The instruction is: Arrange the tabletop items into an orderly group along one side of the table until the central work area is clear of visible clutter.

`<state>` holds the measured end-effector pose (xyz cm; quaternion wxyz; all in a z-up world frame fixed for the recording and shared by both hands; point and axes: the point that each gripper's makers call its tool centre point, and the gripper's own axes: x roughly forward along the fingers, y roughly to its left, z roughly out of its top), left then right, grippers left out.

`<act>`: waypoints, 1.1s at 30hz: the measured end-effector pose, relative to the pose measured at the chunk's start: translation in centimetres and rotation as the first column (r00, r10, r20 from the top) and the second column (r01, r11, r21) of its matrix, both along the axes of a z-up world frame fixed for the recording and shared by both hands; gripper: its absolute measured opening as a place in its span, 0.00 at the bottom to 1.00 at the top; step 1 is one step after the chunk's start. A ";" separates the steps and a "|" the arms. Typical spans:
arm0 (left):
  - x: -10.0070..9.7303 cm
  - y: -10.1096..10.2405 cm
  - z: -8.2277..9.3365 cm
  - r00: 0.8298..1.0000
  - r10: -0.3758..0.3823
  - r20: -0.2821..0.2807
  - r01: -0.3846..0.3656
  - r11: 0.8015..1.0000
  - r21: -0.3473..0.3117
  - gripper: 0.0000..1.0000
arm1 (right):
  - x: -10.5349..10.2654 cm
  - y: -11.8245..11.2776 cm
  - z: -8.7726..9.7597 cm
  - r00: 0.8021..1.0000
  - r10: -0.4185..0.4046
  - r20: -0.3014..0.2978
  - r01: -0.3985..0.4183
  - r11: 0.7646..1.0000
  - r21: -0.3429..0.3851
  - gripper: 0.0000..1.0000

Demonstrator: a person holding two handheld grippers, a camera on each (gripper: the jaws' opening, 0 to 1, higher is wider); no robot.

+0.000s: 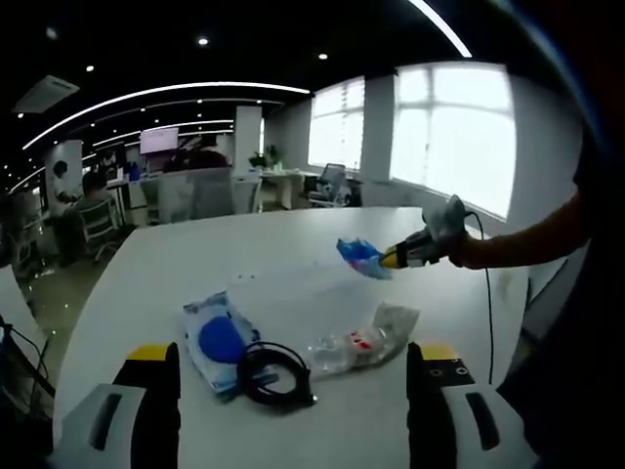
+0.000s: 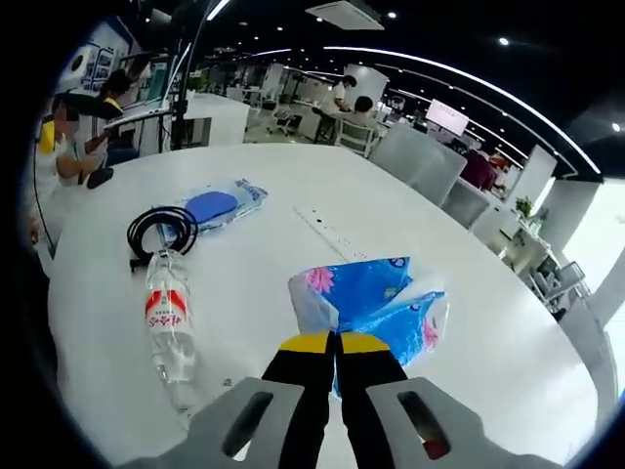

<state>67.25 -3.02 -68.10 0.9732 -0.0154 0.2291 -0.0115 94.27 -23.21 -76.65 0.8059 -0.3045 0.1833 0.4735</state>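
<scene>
White round bench (image 1: 293, 264) in an open-plan office, windows along one side. My right fingers (image 2: 337, 344) are clenched on a blue tissue pack (image 2: 376, 303), lifted just above the bench; the left gripper view sees that pack (image 1: 361, 256) at the right gripper's tip (image 1: 391, 260), out past the other items. My left fingers (image 1: 293, 366) are spread wide, grasping nothing, hovering over the near edge. Between them on the bench: a clear water bottle (image 1: 361, 342) with red label lying on its side, a black cable coil (image 1: 273, 371) touching its cap end, and a blue bagged item (image 1: 220, 339) just beside the coil. 1 person sits at the far rim in the right gripper view.
</scene>
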 end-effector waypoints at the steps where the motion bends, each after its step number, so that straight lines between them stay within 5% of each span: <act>1: 0.0 -0.1 -0.1 1.000 -0.002 -0.001 0.002 1.000 0.001 0.95 | 0.2 -0.3 -0.1 1.000 -0.010 0.000 0.010 1.000 -0.003 0.00; 19: 0.8 -0.7 -0.5 1.000 -0.019 -0.012 0.019 1.000 -0.002 0.94 | 1.3 -4.0 -2.6 0.992 -0.120 -0.028 0.119 0.991 -0.057 0.00; 33: 0.4 -0.6 -0.9 0.999 -0.022 -0.033 0.022 1.000 0.003 0.93 | 0.7 -4.8 -4.7 0.990 -0.127 -0.055 0.119 0.985 -0.126 0.00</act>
